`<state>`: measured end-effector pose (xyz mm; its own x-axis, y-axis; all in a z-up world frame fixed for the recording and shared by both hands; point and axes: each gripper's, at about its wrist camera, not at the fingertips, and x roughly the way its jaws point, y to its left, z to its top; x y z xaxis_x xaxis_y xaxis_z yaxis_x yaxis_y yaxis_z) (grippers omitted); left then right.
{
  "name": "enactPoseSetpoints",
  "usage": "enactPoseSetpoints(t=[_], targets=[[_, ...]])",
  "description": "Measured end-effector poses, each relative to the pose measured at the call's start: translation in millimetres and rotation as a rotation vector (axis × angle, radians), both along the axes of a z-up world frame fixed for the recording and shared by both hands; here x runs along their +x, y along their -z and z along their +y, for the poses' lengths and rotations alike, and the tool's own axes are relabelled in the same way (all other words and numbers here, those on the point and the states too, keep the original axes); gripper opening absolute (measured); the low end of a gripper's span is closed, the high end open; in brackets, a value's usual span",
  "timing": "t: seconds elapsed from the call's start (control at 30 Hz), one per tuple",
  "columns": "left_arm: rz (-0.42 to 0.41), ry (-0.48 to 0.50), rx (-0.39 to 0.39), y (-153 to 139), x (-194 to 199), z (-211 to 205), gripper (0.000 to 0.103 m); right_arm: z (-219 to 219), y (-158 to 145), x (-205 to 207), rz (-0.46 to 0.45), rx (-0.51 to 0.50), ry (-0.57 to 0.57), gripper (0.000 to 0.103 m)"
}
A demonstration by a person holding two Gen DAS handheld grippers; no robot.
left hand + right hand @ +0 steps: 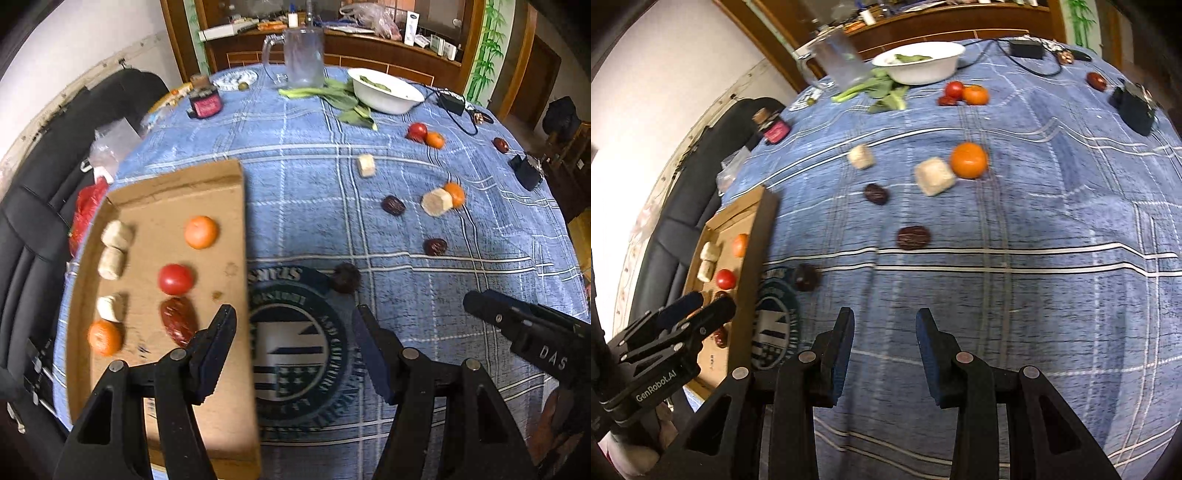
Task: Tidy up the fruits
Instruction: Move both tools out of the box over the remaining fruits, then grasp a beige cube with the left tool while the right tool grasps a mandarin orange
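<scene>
A cardboard tray (229, 369) at the table's left holds two oranges (201, 232), a tomato (176, 279), a red date (178, 319) and three pale sugarcane pieces (116, 234). My left gripper (295, 325) is open and empty above the tray's right edge. A dark date (345, 277) lies just ahead of it. My right gripper (885, 325) is open and empty over the cloth. Ahead of it lie dates (913, 237), cane pieces (934, 175), an orange (969, 160) and a tomato (954, 88).
A white bowl (384, 96) with greens, loose leaves (332, 96), a glass mug (301, 55) and a small bottle (204, 99) stand at the far side. Black devices and a cable (452, 102) lie at the right. A black chair (44, 206) stands left.
</scene>
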<state>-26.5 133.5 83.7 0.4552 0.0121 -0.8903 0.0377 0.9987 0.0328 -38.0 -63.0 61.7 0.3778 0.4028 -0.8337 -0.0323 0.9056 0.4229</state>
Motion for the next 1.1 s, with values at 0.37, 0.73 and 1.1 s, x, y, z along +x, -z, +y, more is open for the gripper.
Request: enactPoseSetpoints(t=[0.37, 0.73, 1.1], targets=[[0.025, -0.014, -0.155, 6, 41, -15, 0.064, -41, -2, 44, -0.031, -0.035, 0.039, 0.037], [0.028, 0.061, -0.201, 21, 100, -52, 0.064, -43, 6, 94, -0.061, -0.098, 0.017, 0.037], [0.054, 0.156, -0.233, 36, 113, -75, 0.064, -37, 28, 132, -0.034, -0.118, -0.010, 0.039]])
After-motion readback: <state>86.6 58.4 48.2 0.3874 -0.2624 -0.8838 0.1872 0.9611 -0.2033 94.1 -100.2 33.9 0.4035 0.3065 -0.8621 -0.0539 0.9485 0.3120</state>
